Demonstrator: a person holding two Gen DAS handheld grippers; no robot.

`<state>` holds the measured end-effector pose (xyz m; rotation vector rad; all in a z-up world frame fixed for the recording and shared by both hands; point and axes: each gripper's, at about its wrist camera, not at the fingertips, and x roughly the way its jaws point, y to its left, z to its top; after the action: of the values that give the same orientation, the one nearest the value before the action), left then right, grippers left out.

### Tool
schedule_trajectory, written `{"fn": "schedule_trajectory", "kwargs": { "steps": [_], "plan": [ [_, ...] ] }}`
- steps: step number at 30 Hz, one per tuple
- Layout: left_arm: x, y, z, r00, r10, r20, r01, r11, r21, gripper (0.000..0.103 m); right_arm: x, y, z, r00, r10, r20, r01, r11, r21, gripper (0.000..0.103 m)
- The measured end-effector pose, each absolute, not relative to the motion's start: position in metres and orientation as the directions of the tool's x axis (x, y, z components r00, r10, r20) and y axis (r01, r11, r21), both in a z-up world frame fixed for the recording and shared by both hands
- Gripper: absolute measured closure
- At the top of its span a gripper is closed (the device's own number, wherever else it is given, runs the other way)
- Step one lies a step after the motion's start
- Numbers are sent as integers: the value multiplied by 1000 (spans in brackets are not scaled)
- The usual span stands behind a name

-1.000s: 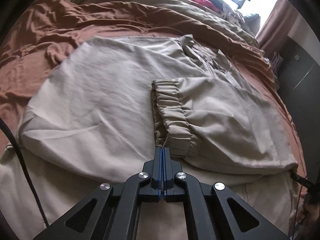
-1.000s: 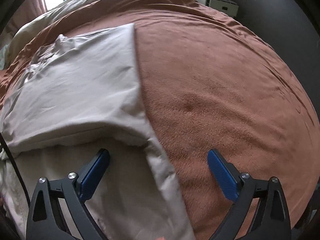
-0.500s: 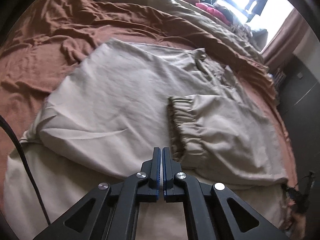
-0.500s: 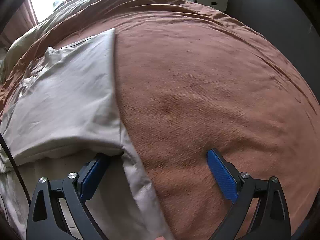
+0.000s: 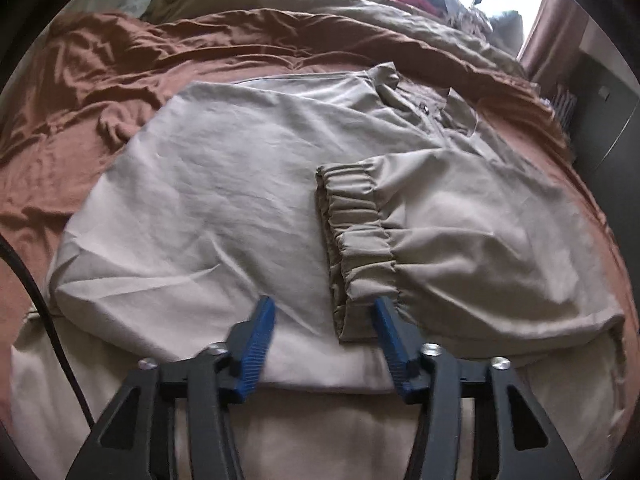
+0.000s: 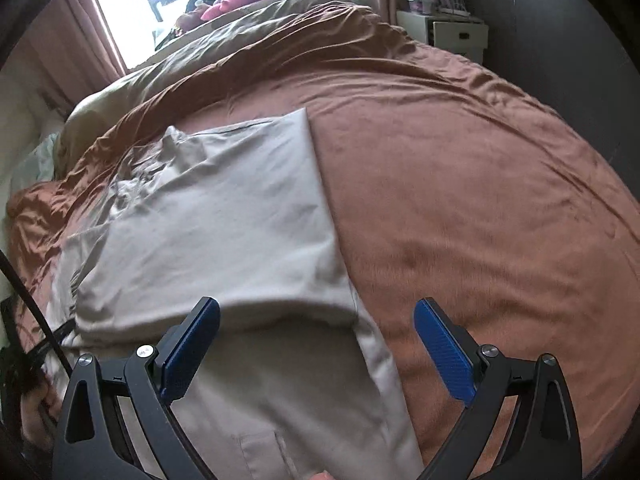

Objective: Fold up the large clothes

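Since a second ago the left gripper (image 5: pixel 324 322) has let go: its jaws, then pressed together at the cuff's near corner, have just been opening and now stand partly apart, pads clear of the cloth, with the cuff's (image 5: pixel 356 232) near corner lying loose between them. The right gripper (image 6: pixel 316 344) has risen, so its view takes in more of the bed and the window behind; its jaws gape wide as before and hold nothing.

The jacket (image 5: pixel 224 200) is pale beige, of thin, softly creased cloth, and lies spread on the brown blanket (image 5: pixel 80 92) of the bed. Its left side is folded in over the body, giving a broad smooth panel. The right sleeve (image 5: pixel 472 236) is laid across the front, ending in a gathered elastic cuff that sits near the middle of the garment. The collar (image 5: pixel 424 100), open and rumpled, lies at the far end toward the heaped bedding. The near hem runs under both grippers toward the bed's edge.

In the right wrist view the folded right side (image 6: pixel 224 232) shows a straight, clean edge against the blanket (image 6: pixel 480 200), with a lower layer (image 6: pixel 304 392) of the same cloth reaching out beneath it toward the camera. The left pad hangs over the fold's near edge, the right pad over bare blanket.
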<state>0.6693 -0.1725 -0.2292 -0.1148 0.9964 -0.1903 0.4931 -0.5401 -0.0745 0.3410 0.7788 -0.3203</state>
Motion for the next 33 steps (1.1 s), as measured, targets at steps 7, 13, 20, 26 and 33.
{"fn": "schedule_trajectory", "kwargs": {
  "steps": [7, 13, 20, 26, 33],
  "plan": [
    [666, -167, -229, 515, -128, -847, 62, 992, -112, 101, 526, -556, -127, 519, -236, -822, 509, 857, 75, 5],
    [656, -160, -208, 541, -209, -815, 82, 977, -196, 101, 515, -553, -123, 543, -220, -811, 490, 867, 93, 5],
    [613, -162, -171, 568, -274, -776, 167, 962, -217, 56, 459, -542, -77, 628, -230, -743, 423, 903, 78, 6],
    [563, -147, -146, 604, -265, -752, 185, 964, -191, 36, 402, -526, -58, 679, -210, -703, 383, 919, 94, 6],
    [490, -119, -112, 665, -263, -699, 173, 965, -199, 17, 333, -497, -35, 740, -219, -636, 354, 931, 91, 6]
  ]
}}
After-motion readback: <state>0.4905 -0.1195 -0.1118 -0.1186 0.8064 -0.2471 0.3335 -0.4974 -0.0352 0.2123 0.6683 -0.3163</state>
